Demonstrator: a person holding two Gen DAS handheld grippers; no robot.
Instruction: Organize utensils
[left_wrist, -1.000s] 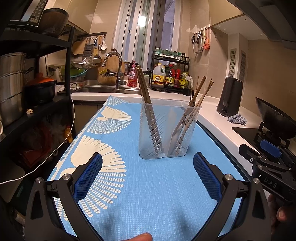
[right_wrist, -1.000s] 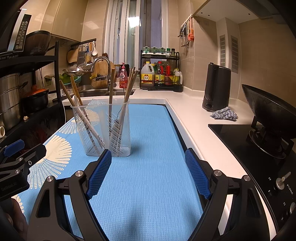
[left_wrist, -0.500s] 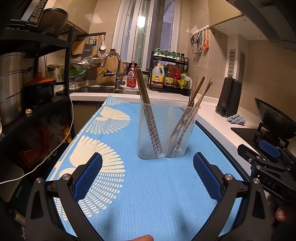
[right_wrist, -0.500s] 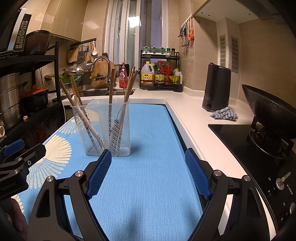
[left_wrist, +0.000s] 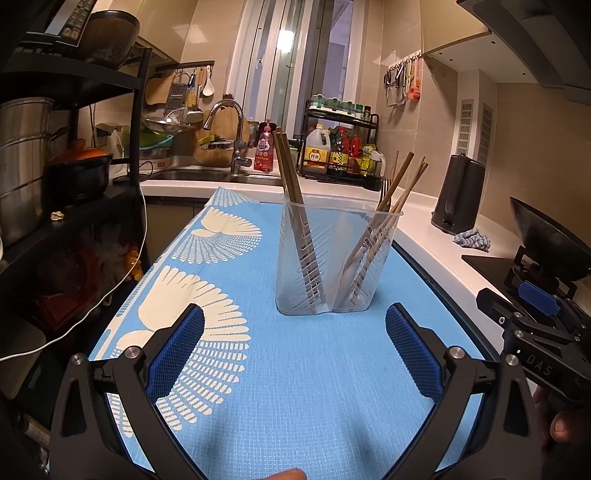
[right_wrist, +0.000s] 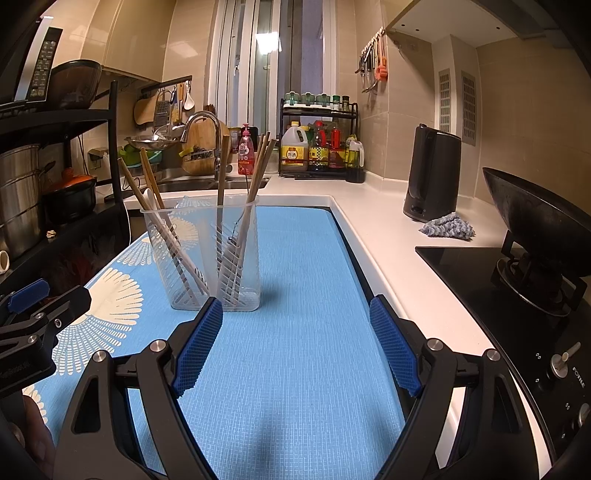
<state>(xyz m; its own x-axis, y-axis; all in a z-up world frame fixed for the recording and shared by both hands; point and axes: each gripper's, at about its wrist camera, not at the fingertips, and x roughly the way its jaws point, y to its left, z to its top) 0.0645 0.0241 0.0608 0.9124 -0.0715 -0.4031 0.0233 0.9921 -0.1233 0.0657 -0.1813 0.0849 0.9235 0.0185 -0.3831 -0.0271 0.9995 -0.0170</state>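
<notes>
Meanwhile both the left gripper (left_wrist: 294, 343) and right gripper (right_wrist: 296, 334) gaped wide and empty near the chopstick holder (left_wrist: 334, 258) on the blue mat (left_wrist: 295, 387).

The left wrist view looks forward and slightly down along its open tongs (left_wrist: 293, 349) over the blue mat (left_wrist: 314, 387) on the tabletop, facing the window, with the clear utensil holder (left_wrist: 334, 258) near and mid-frame. The right wrist view faces the same way from further right, over its own open tongs (right_wrist: 295, 341), with the holder (right_wrist: 203, 254) left of centre. Both share the mat, holder, sink faucet (left_wrist: 231, 138), bottle rack (right_wrist: 319, 138) and black kettle (right_wrist: 432, 173), and each catches the other tool at its frame edge.
</notes>
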